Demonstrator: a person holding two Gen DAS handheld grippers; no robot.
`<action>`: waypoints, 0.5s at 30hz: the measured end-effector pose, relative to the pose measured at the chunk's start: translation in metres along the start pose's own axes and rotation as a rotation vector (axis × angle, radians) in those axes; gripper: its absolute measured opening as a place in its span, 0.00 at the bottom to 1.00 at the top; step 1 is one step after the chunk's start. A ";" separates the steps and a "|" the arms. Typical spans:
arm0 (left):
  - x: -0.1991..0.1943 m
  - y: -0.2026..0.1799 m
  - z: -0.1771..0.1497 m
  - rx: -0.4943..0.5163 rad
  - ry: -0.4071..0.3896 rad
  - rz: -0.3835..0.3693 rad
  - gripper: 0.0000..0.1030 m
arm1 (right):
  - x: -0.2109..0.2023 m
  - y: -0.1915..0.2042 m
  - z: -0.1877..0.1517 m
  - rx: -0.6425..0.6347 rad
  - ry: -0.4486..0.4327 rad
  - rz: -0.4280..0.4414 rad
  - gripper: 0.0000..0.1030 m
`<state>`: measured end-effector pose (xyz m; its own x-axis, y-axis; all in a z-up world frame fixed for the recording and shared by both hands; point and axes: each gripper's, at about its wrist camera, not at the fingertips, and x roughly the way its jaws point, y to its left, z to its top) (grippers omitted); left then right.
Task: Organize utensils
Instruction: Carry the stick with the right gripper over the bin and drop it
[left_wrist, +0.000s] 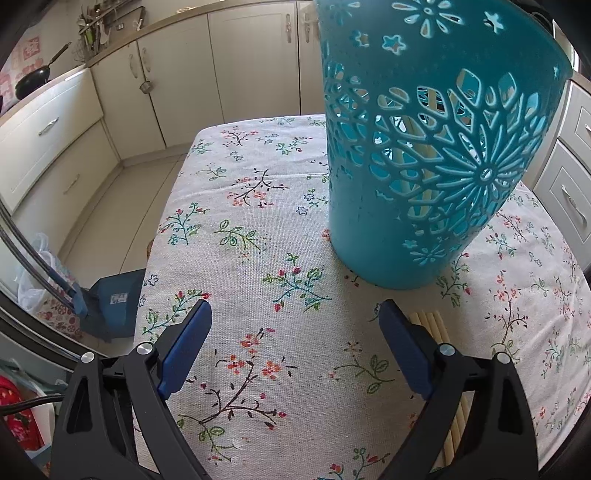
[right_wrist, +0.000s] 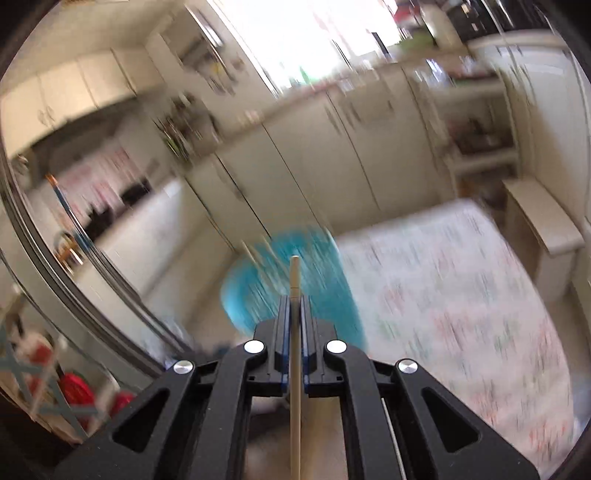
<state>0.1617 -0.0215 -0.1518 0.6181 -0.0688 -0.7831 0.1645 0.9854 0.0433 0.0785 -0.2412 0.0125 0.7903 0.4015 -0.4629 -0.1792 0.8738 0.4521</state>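
Note:
A teal cut-out utensil holder (left_wrist: 436, 147) stands on the floral tablecloth (left_wrist: 258, 229), with pale sticks showing inside it. My left gripper (left_wrist: 295, 314) is open and empty, low over the cloth just in front of the holder. A bundle of pale wooden chopsticks (left_wrist: 432, 325) lies on the cloth beside its right finger. In the right wrist view my right gripper (right_wrist: 294, 299) is shut on a single wooden chopstick (right_wrist: 294, 273), held above the blurred teal holder (right_wrist: 288, 280).
Cream kitchen cabinets (left_wrist: 236, 70) run behind the table. A black pan (left_wrist: 33, 79) sits on the left counter. A blue dustpan (left_wrist: 114, 295) and a plastic bag lie on the floor at the left. The right wrist view is motion-blurred.

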 end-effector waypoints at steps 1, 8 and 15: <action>0.000 0.000 0.000 -0.003 0.000 -0.001 0.85 | 0.004 0.009 0.015 -0.013 -0.037 0.006 0.06; 0.001 0.003 0.001 -0.013 -0.003 -0.006 0.85 | 0.053 0.050 0.072 -0.083 -0.242 -0.082 0.06; 0.000 0.005 0.001 -0.022 -0.010 -0.018 0.86 | 0.108 0.034 0.046 -0.137 -0.227 -0.254 0.06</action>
<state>0.1630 -0.0169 -0.1510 0.6227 -0.0877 -0.7775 0.1589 0.9872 0.0159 0.1845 -0.1808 0.0134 0.9267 0.1094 -0.3595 -0.0254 0.9727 0.2306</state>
